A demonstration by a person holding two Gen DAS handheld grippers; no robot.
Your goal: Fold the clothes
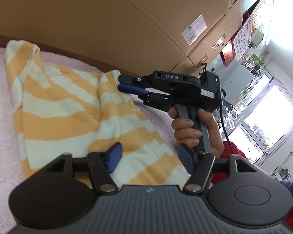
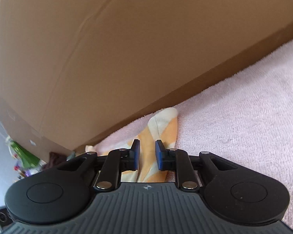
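An orange-and-cream striped garment (image 1: 58, 105) lies partly folded on a pink fleece cover (image 1: 2, 97). My left gripper (image 1: 149, 159) is open, its blue pads wide apart just above the garment's near edge, with nothing pinched. My right gripper (image 1: 125, 84), held by a hand (image 1: 187, 128), reaches in from the right to the garment's far corner. In the right wrist view the right gripper (image 2: 148, 155) stands narrowly open. The striped cloth (image 2: 162, 124) shows through the gap between the pads and runs on ahead; the pads do not press on it.
Tall cardboard boxes (image 1: 107, 29) stand along the back edge of the cover, close behind the garment (image 2: 107, 48). The pink cover (image 2: 244, 117) stretches away to the right. A bright window (image 1: 263, 120) and a red sleeve (image 1: 232, 150) are at the right.
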